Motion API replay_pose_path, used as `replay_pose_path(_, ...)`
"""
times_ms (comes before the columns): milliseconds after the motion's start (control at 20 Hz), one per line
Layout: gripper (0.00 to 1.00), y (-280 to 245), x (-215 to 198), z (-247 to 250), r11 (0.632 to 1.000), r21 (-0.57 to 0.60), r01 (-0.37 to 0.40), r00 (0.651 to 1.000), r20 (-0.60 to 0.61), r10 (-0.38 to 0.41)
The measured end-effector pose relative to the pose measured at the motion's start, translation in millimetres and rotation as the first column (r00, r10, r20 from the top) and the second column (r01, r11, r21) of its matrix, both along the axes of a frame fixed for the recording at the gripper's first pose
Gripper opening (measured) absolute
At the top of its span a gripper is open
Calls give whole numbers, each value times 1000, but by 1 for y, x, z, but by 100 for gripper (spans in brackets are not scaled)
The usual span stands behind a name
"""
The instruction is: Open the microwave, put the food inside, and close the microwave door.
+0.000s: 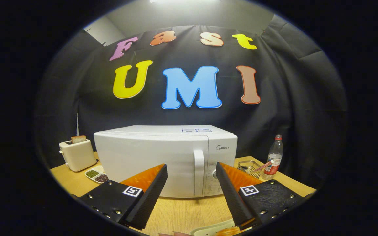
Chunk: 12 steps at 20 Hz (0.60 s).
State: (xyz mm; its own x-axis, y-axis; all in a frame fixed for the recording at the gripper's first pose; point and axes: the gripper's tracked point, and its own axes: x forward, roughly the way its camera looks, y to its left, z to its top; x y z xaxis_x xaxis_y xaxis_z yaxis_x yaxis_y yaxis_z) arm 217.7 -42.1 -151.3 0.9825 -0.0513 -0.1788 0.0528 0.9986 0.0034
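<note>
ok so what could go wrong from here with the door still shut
1. The claw is open with nothing between its fingers, lined up ahead of the microwave door's white handle. A shallow grip may slip off when pulling.
2. The glass with a straw and the bottle stand close beside the microwave; a wide swing might tip them.
3. The plate lies just under the fingers and could get nudged.

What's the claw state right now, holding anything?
Claw: open, holding nothing; its fingers are spread, with the closed microwave and its door handle just beyond them.
</note>
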Motion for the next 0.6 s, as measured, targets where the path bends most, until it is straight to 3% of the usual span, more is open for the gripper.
replay_pose_path(500,93,-7,58,-48,998,61,-1,994,-105,8)
replay_pose_path(600,85,-6,65,-54,997,82,-2,994,-106,11)
